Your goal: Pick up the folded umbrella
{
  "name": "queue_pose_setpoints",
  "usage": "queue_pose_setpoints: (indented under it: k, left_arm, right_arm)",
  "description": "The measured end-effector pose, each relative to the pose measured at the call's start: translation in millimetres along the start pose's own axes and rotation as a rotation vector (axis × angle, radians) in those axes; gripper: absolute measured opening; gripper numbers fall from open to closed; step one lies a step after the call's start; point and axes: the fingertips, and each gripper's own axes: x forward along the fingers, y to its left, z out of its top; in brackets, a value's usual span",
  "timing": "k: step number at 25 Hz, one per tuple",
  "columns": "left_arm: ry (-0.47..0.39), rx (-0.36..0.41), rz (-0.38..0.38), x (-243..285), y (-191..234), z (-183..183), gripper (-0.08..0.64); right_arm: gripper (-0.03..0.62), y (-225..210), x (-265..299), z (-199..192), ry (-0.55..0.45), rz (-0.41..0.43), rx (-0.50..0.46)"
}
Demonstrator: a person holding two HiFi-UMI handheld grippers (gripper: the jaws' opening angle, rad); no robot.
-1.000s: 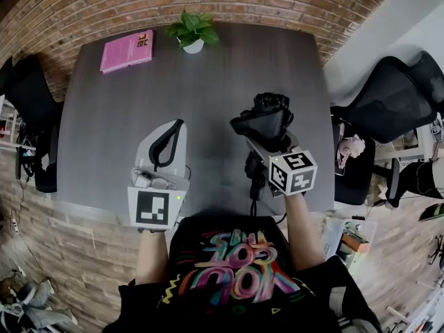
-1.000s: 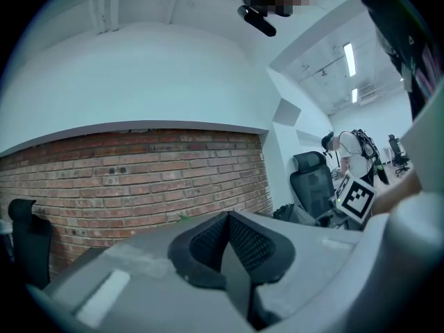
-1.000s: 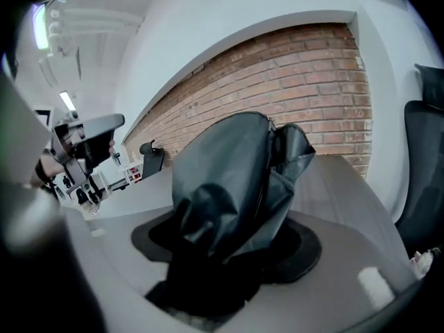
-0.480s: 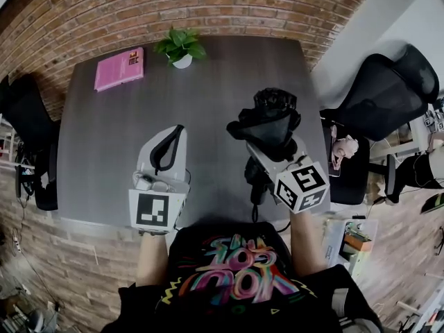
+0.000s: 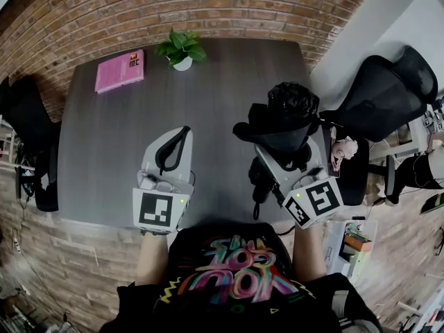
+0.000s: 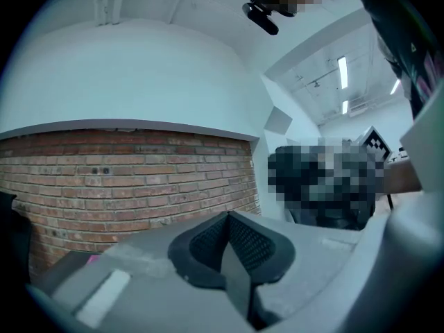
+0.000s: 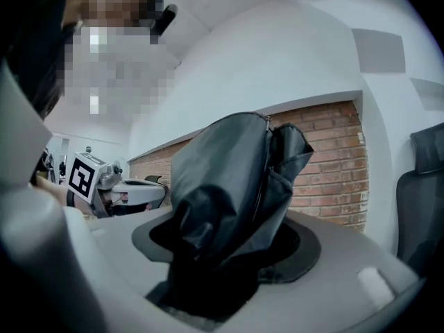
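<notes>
Right gripper (image 5: pixel 281 144) is clamping the folded umbrella (image 5: pixel 286 113), holding it over the table (image 5: pixel 97 158), right of frame centre. Left gripper (image 5: pixel 179 136) is sitting clenched, empty, left of centre.

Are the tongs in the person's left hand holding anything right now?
No, the left tongs are closed pad against pad, with nothing pinched between them.

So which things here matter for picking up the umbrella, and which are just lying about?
In the job: umbrella, right gripper clamped on it.
Lying about: pink book, potted plant, office chair, idle left gripper.
</notes>
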Motion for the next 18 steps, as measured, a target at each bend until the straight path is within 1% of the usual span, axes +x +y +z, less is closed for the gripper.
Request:
queue_pose_setpoints:
  k: [3, 7, 11, 18]
  left_arm:
    - [-0.003, 0.002, -0.002, -0.3, -0.7, 0.9, 0.002]
    - [-0.003, -0.007, -0.002, -1.8, 0.0, 0.2, 0.002]
    - [-0.003, -0.008, 0.000, -2.6, 1.9, -0.3, 0.002]
    - [-0.013, -0.012, 0.008, -1.4, 7.4, 2.2, 0.002]
  right_arm:
    - [0.304, 3.5, -6.2, 9.6, -0.031, -0.003, -0.025]
    - [0.304, 5.3, -11.1, 18.1, -0.056, -0.012, -0.034]
    - [0.302, 5.2, -11.8, 21.0, -0.063, -0.019, -0.040]
    - [0.304, 6.7, -8.6, 21.0, -0.062, -0.013, -0.021]
